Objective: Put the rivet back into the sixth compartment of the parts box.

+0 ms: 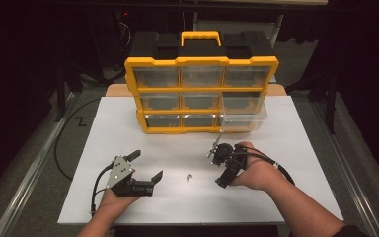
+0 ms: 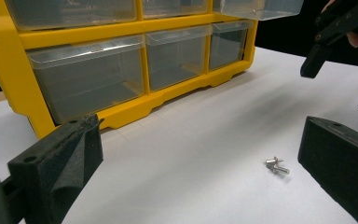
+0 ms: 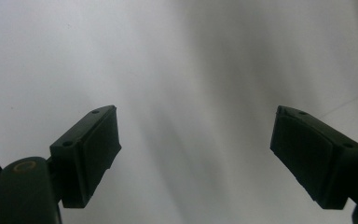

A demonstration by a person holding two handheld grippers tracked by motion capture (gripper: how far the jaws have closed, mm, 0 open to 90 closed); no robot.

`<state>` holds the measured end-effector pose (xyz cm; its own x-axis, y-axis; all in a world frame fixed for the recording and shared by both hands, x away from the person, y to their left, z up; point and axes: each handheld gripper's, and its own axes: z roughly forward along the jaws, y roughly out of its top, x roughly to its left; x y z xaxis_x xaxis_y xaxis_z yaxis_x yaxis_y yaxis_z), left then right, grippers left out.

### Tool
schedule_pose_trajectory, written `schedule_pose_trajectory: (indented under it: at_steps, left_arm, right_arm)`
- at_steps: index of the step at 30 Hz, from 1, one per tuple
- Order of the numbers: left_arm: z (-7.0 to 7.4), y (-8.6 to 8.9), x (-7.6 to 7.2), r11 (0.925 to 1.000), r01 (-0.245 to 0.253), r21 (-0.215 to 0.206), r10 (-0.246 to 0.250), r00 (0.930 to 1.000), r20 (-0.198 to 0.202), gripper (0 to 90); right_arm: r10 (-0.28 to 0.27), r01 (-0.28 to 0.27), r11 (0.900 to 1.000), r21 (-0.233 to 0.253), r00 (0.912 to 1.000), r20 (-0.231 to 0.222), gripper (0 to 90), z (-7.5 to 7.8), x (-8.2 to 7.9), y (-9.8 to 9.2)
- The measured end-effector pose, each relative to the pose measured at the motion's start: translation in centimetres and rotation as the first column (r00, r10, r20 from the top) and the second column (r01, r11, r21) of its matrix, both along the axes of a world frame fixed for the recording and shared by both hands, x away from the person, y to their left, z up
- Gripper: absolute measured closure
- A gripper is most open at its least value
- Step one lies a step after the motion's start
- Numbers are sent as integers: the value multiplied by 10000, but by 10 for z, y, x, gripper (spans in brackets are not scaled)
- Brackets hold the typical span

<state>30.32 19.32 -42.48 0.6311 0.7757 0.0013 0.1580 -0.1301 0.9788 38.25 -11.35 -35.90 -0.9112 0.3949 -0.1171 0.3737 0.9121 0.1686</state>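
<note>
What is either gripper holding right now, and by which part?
Nothing. The left gripper and right gripper both stand open and empty; the small metal screw lies loose on the table.

bright white table (image 1: pixel 128 197), dark surroundings, soft shadows

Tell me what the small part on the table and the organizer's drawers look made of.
Small part: likely metal, shiny silver with bright glints. Drawers: clear, slightly frosted plastic; you see through them. Organizer frame: glossy yellow moulded plastic, apparently.
</note>
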Motion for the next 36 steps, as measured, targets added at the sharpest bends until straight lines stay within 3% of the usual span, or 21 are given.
schedule_pose_trajectory:
  at_steps: [17,29,36]
  left_arm:
    - [0,0,0,10000,26,-2,-26,10000,15,7]
    - [0,1,0,10000,26,-32,-26,10000,27,7]
    - [0,1,0,10000,38,-24,-38,10000,34,7]
  right_arm:
    - [480,-474,9985,280,9986,-216,224,-22,-1,29]
    - [758,-738,9959,514,9965,-366,319,-30,3,48]
    - [778,-761,9956,544,9965,-292,423,-29,7,53]
